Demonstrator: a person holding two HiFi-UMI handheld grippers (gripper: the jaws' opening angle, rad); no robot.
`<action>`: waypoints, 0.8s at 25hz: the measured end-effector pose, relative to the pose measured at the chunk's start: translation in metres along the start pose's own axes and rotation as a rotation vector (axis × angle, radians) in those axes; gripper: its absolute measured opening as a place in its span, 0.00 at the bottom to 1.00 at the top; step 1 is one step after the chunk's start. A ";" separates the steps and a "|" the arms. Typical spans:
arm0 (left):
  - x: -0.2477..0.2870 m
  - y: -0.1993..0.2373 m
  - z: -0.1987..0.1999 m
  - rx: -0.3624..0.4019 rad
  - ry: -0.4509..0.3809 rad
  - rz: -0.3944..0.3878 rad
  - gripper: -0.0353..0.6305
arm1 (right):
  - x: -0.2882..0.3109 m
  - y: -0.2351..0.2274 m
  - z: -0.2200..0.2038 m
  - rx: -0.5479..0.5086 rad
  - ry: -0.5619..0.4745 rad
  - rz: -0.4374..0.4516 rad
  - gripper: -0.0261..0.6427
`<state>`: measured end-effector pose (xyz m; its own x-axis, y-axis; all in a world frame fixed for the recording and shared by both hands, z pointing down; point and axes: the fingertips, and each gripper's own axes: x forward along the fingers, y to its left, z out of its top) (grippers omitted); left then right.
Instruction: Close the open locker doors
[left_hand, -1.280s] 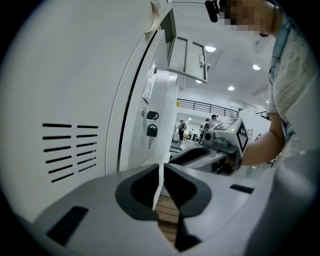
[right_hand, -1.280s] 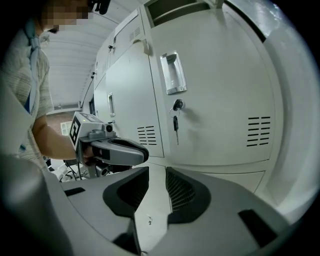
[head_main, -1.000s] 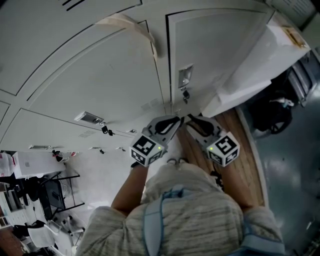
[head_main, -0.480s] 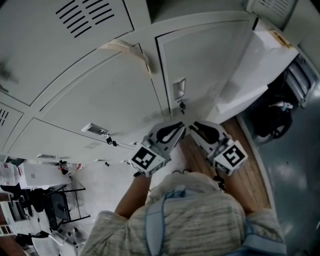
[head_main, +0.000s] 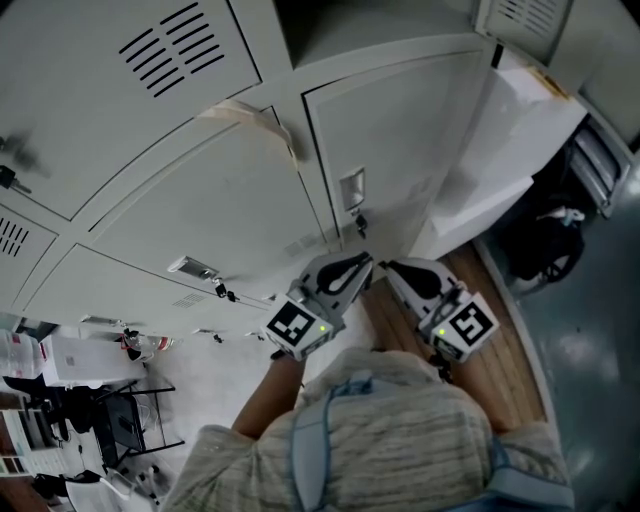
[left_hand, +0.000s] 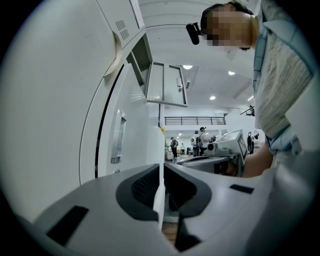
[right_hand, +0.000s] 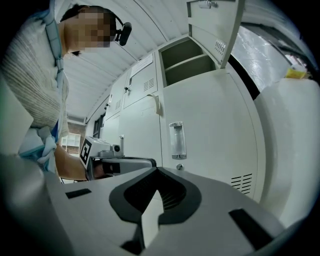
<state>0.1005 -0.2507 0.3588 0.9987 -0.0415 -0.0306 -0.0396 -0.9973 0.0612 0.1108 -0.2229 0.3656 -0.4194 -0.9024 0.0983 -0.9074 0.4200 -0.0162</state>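
The lockers (head_main: 180, 220) are pale grey metal. One top door (right_hand: 212, 25) is swung wide open and has little slots near its edge. The box (right_hand: 186, 54) behind it has a shelf inside. The door below (right_hand: 210, 115) is shut flat and has a shiny handle (right_hand: 177, 140).

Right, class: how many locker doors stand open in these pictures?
1: the open door of the top locker, swung out above a closed door. Others may lie out of view.
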 end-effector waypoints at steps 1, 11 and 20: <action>0.000 -0.001 0.000 -0.001 0.002 -0.004 0.09 | 0.000 0.001 0.000 -0.007 0.002 0.006 0.04; 0.003 -0.010 0.006 0.025 -0.007 -0.026 0.09 | -0.003 0.004 0.003 -0.019 -0.007 0.024 0.04; 0.002 -0.012 0.008 0.016 -0.016 -0.035 0.09 | -0.005 0.002 0.005 -0.022 -0.011 0.025 0.04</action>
<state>0.1031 -0.2389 0.3503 0.9988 -0.0074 -0.0482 -0.0053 -0.9990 0.0435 0.1107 -0.2182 0.3597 -0.4426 -0.8925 0.0868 -0.8958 0.4445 0.0029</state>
